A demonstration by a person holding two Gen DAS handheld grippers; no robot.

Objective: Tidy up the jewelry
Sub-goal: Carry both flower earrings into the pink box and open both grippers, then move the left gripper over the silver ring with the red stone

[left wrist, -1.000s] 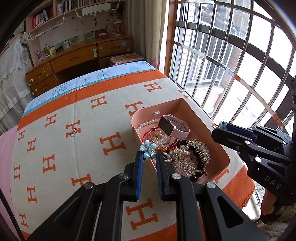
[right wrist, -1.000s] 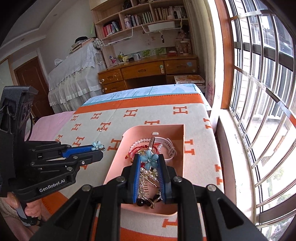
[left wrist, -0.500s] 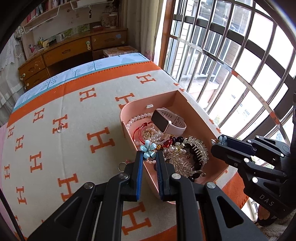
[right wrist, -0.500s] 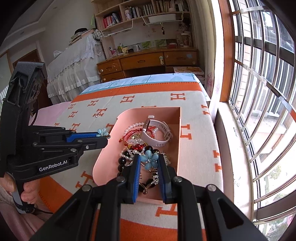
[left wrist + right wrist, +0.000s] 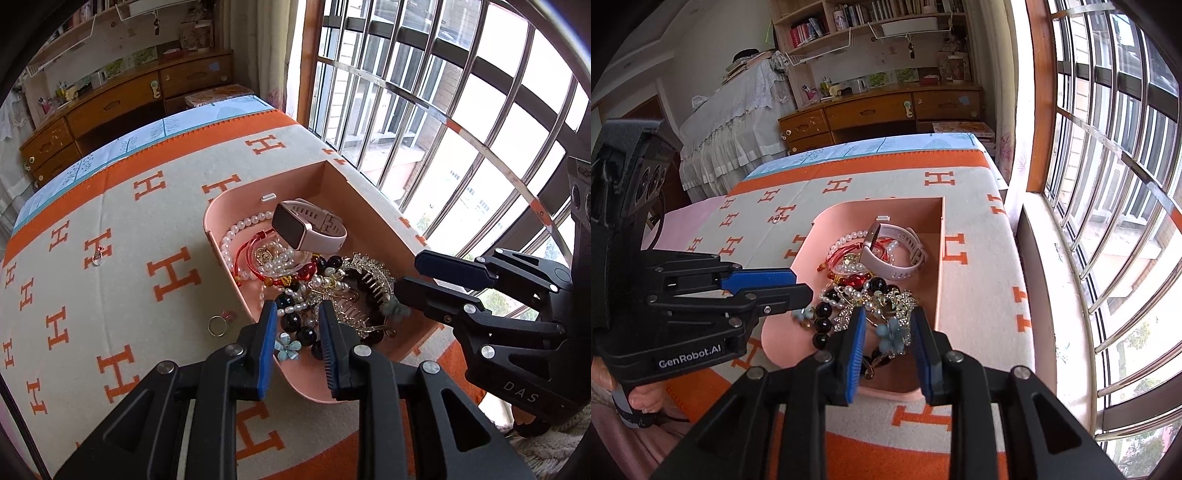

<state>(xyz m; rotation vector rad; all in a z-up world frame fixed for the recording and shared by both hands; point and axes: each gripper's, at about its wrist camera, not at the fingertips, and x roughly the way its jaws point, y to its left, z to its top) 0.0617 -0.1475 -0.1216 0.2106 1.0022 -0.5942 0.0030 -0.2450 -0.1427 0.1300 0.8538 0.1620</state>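
A pink tray (image 5: 332, 184) (image 5: 938, 258) on the blanket holds a pink watch (image 5: 310, 227) (image 5: 894, 251), pearl strands, red cord, dark beads and a gold hair comb (image 5: 362, 284). My left gripper (image 5: 295, 310) is open over the tray's near end; a blue flower earring (image 5: 288, 349) lies loose in the tray between its fingers. My right gripper (image 5: 886, 317) is open over the tray too, with a second blue flower earring (image 5: 892, 334) lying below it on the pile. Two rings (image 5: 218, 325) (image 5: 96, 258) lie on the blanket left of the tray.
The tray sits on an orange and cream H-pattern blanket (image 5: 110, 288) on a bed beside a barred window (image 5: 443, 110). A wooden desk (image 5: 879, 107) and bookshelves stand at the far end. The two grippers are close together over the tray.
Both grippers moved over the tray and opened. Each let go of its blue flower earring, and both earrings now lie in the tray.
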